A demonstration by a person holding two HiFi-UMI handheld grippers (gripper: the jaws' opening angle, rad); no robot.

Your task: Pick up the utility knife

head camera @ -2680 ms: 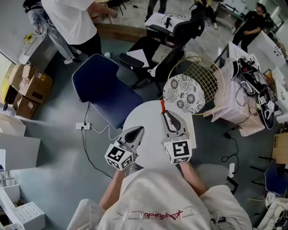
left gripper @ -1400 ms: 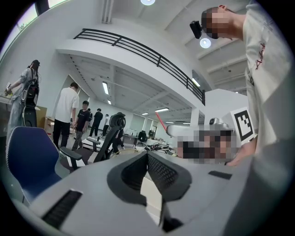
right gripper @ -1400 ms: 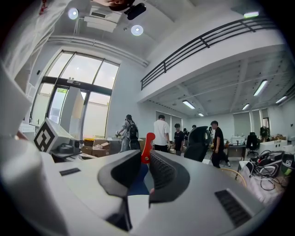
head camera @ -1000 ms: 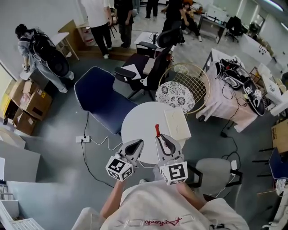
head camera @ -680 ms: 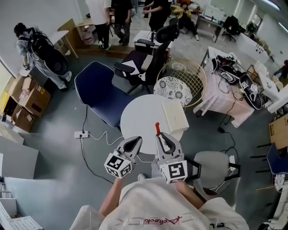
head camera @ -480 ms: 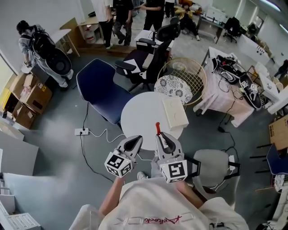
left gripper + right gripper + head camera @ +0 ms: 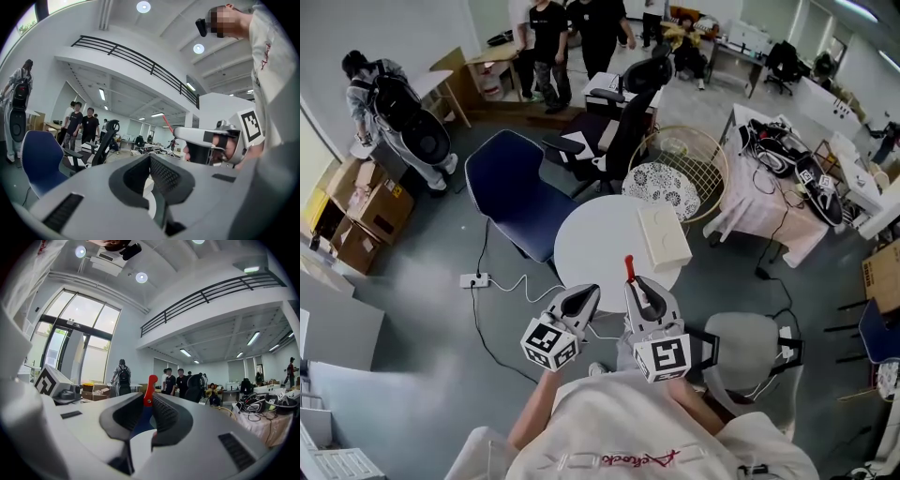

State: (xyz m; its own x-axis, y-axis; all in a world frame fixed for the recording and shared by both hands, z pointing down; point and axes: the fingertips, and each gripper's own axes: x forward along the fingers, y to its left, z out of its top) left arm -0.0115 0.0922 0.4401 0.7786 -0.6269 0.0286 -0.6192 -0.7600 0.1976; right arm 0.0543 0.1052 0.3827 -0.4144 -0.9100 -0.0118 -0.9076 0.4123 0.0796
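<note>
The right gripper (image 7: 634,283) is held level over the near edge of the round white surface (image 7: 595,225), and its fingers (image 7: 164,412) are pinching the red utility knife (image 7: 628,269). The knife is clear of the surface, gripped low on its body, with its red end sticking out ahead of the fingertips (in the right gripper view (image 7: 149,386) it rises upright between the two ribbed pads). The left gripper (image 7: 589,292) hovers just beside the right one, level with it and also at the near edge of the surface. Its fingers (image 7: 164,176) are pressed together at the tips with nothing between them.

A flat white rectangular box (image 7: 664,237) lies on the surface near its right edge, well ahead of both grippers. Beyond the far edge stand a dark blue padded chair (image 7: 520,192) and a round gold wire chair with a black-and-white patterned cushion (image 7: 673,180). A white power strip (image 7: 473,279) lies on the grey floor off the left edge.
</note>
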